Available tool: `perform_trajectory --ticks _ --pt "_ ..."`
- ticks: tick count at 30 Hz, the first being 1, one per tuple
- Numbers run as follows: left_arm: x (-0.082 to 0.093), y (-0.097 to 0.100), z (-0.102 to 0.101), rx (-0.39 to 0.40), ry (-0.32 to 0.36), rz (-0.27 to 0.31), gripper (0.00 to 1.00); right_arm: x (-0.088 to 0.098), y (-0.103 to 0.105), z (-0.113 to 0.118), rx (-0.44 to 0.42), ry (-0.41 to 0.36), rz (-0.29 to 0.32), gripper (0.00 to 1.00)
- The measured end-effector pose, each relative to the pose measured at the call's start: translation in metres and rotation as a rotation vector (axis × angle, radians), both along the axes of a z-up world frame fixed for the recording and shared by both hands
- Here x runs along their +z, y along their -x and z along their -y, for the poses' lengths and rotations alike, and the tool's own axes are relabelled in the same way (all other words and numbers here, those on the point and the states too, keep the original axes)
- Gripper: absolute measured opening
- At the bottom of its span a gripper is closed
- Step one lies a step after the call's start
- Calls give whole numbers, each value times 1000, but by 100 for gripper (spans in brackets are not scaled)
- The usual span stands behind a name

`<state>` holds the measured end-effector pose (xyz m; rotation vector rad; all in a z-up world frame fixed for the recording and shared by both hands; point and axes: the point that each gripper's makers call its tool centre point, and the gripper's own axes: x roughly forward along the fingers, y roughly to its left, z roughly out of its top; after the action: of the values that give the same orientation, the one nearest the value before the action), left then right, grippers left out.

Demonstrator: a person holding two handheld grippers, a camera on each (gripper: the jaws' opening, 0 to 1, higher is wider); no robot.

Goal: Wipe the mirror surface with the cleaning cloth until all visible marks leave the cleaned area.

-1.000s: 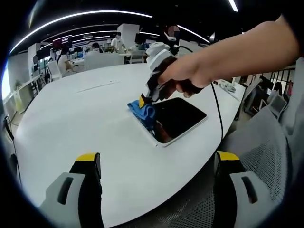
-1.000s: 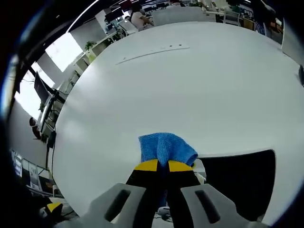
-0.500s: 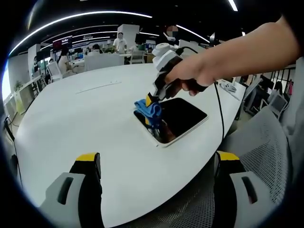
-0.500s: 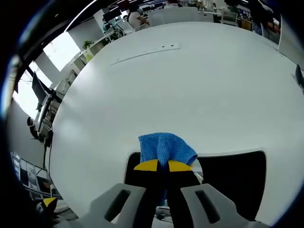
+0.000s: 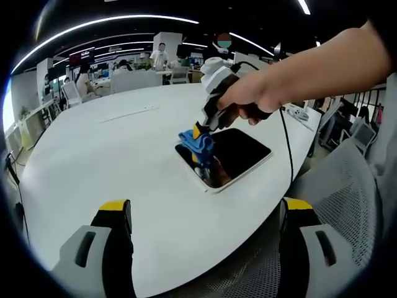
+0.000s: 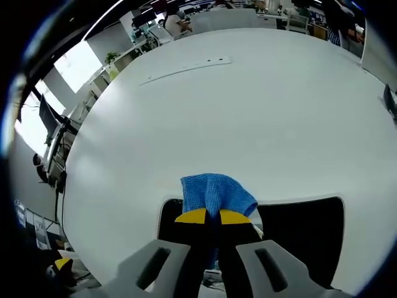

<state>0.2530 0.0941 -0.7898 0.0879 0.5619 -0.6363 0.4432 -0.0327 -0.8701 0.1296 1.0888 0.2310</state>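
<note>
Evidently mid-wipe, the right hand-held gripper (image 6: 207,216) clamped the blue cloth (image 6: 215,194) against the mirror (image 5: 232,155), while the left hand-held gripper (image 5: 205,214) waited open-jawed.

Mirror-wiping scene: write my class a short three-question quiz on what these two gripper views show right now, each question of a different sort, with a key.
1. True or false: the right gripper is shut on the blue cloth.
2. Multiple choice: the mirror lies on A) a grey chair, B) the white table, C) the floor.
3. Fill in: the left gripper holds ____.

Key: 1 true. 2 B. 3 nothing; it stands open, low at the table's near edge, apart from the mirror.
</note>
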Motion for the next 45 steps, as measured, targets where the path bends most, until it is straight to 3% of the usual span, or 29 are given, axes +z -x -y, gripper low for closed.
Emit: perform_trajectory --ticks 18,22,30,45 --pt "5 -2 0 12 -2 28 99 1 28 2 -27 -4 16 0" --pt "6 -2 0 10 -10 41 99 1 42 2 -43 -15 2 0" --pt "6 1 2 -1 -12 36 99 2 75 0 -49 -9 40 0" --pt "5 6 9 -18 -10 37 99 5 111 3 -72 -43 33 0"
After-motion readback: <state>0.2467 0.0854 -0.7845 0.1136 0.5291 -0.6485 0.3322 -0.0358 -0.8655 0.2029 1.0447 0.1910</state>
